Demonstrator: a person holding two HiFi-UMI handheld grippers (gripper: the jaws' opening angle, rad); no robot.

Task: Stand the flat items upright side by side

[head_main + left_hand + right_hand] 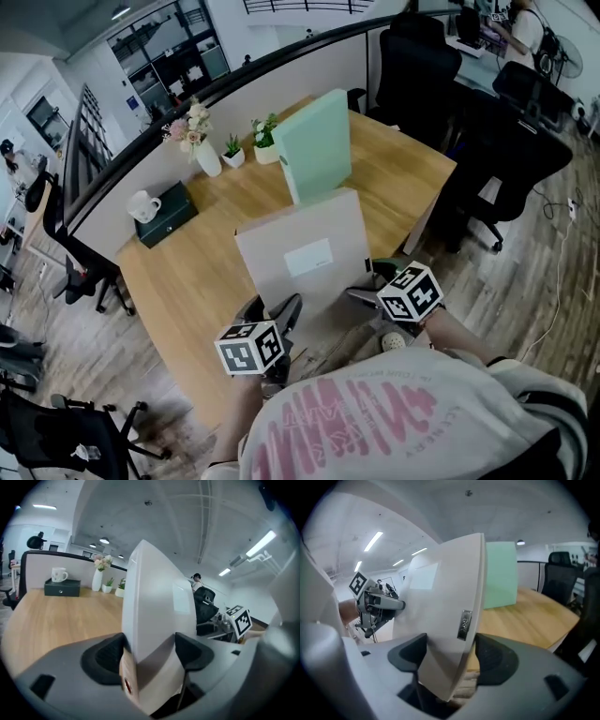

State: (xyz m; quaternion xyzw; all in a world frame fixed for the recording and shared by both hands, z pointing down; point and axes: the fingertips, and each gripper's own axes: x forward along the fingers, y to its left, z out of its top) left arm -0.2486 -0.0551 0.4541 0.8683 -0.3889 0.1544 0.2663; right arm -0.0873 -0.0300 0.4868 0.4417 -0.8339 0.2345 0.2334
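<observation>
A pale grey box folder (300, 248) stands upright on the wooden table (187, 272) near its front edge. My left gripper (274, 309) is at its lower left corner and my right gripper (370, 281) at its lower right corner. In the left gripper view the folder (154, 597) sits between the open jaws of the left gripper (150, 651), its faces close to the pads. In the right gripper view the folder (445, 597) leans in the open right gripper (450, 651), with a thin gap at the right pad (494, 658). Behind it a mint green folder (319, 141) stands upright.
At the table's back stand a white vase of flowers (202, 141), two small potted plants (265, 141), and a mug (143, 206) on a dark box (169, 214). A partition (141, 178) runs behind them. Black office chairs (417, 75) stand to the right.
</observation>
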